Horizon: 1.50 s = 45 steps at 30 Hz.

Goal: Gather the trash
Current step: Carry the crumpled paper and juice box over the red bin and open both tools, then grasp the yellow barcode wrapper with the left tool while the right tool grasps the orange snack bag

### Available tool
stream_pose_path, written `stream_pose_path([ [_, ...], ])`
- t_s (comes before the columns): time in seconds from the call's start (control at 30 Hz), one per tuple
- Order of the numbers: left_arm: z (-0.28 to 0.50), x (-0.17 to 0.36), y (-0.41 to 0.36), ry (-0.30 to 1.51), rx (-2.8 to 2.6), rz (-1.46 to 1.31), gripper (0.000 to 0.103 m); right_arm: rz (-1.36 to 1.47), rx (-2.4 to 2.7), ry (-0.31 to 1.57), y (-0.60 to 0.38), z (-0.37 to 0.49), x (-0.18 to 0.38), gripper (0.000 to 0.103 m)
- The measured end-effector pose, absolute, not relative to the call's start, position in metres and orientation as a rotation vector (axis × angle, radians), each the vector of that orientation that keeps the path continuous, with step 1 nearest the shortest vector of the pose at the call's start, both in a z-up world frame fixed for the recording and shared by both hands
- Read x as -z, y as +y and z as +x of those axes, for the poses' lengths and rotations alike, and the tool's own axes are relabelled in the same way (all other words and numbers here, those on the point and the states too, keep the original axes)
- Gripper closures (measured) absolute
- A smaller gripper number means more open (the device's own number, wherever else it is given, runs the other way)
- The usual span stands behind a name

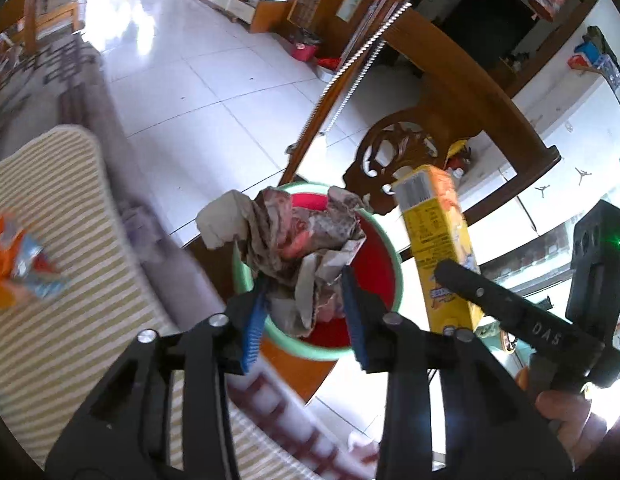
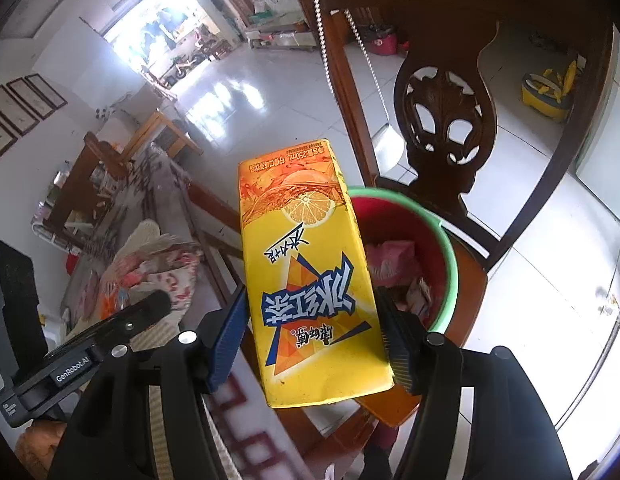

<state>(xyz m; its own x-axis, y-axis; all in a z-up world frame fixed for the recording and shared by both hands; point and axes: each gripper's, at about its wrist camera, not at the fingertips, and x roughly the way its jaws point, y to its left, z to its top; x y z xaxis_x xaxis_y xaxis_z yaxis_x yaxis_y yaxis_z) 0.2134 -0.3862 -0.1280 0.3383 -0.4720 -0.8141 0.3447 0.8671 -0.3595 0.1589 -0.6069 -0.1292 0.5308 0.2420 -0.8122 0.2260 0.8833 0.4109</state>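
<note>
Left tongs [image 1: 306, 304] are pinching a crumpled wad of paper [image 1: 294, 240] between the blue pads [image 1: 254, 320], and it's hanging right over the red bucket with the green rim [image 1: 396, 264]. The bucket sits on a wooden chair seat [image 2: 470, 280], in front of the chair's carved backrest [image 2: 442, 120].

Right tongs [image 2: 314, 332] are clamped on a yellow iced tea carton [image 2: 310, 272], one pad on each side of it, printing upside down in the right wrist view. The carton is held up just beside the bucket, at its near-left edge; the left wrist view shows the carton [image 1: 438, 240] on the bucket's right.

Inside the bucket there's already some pinkish wrapper trash [image 2: 394, 264]. An orange and blue snack wrapper [image 1: 22, 268], blurry, lies on a striped mat [image 1: 70, 216] off to the left.
</note>
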Motion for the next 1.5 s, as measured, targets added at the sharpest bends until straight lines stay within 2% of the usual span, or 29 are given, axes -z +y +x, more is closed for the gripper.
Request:
stream_pose_path([
  [0.07,0.217,0.127,-0.398,1.095,0.547,-0.114,0.046,0.514,0.001,1.026,-0.614,0.166,0.13,0.031],
  [0.17,0.218,0.124,-0.408,1.075,0.554,-0.094,0.038,0.504,0.021,1.008,-0.619,0.166,0.127,0.03],
  [0.4,0.201,0.127,-0.374,1.086,0.466,-0.155,0.032,0.515,0.015,1.026,-0.617,0.164,0.133,0.029],
  [0.63,0.189,0.132,-0.292,1.095,0.292,-0.24,0.032,0.502,-0.021,1.053,-0.584,0.162,0.138,0.029],
  [0.73,0.187,0.128,-0.249,1.061,0.204,-0.238,0.026,0.485,-0.053,1.069,-0.561,0.163,0.139,0.029],
  [0.9,0.181,0.123,-0.166,1.012,0.065,-0.116,0.025,0.438,-0.108,1.083,-0.517,0.164,0.136,0.029],
  [0.93,0.18,0.123,-0.15,1.013,0.051,-0.087,0.022,0.428,-0.115,1.084,-0.509,0.162,0.135,0.029],
  [1.17,0.186,0.142,-0.04,1.117,-0.001,0.183,0.02,0.403,-0.118,1.096,-0.466,0.148,0.137,0.029],
  [1.33,0.193,0.161,-0.002,1.187,0.036,0.248,0.02,0.393,-0.138,1.118,-0.426,0.139,0.14,0.029],
  [1.5,0.203,0.185,0.001,1.247,0.136,0.357,0.02,0.372,-0.171,1.13,-0.387,0.138,0.14,0.029],
])
